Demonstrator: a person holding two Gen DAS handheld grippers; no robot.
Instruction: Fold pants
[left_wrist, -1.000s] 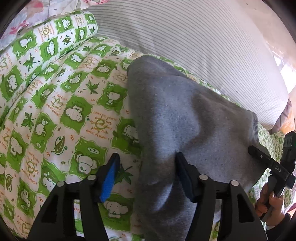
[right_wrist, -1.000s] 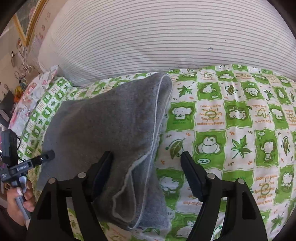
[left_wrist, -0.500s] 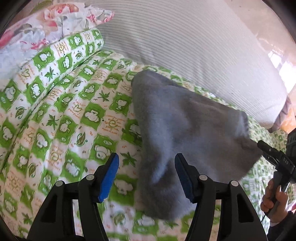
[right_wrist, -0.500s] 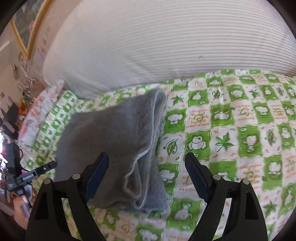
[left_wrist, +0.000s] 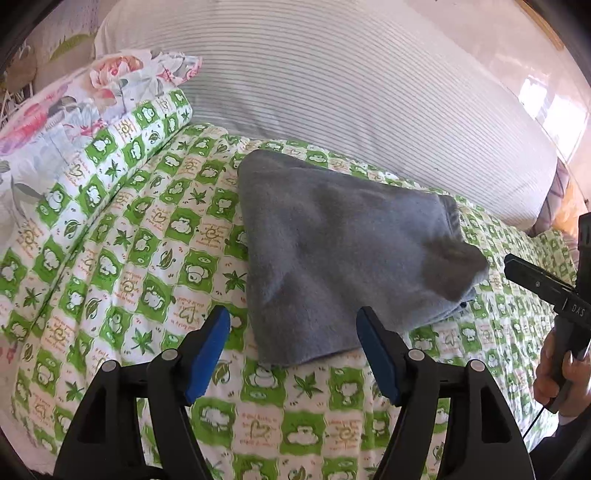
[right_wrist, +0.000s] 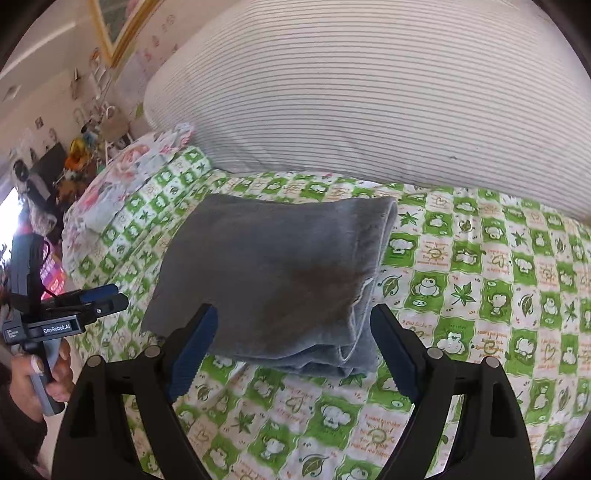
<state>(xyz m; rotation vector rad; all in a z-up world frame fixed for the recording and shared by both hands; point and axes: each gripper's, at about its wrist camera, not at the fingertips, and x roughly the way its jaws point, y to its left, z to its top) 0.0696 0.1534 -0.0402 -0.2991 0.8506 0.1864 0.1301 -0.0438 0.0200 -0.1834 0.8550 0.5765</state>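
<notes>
Left wrist view: left gripper (left_wrist: 293, 352) with jaws apart and empty; one folded grey fleece pants bundle (left_wrist: 340, 258) lies on the green-and-white animal-print quilt (left_wrist: 129, 236), at 12 o'clock just past the fingertips.

Right wrist view: right gripper (right_wrist: 293, 349) likewise spread and holding nothing, the same single bundle (right_wrist: 280, 280) at 12 o'clock; folding looks finished, so next calls only for tidying or withdrawal.

Grey fleece pants (left_wrist: 332, 266) lie folded into a compact bundle on the green-checked quilt (left_wrist: 129, 258).
</notes>
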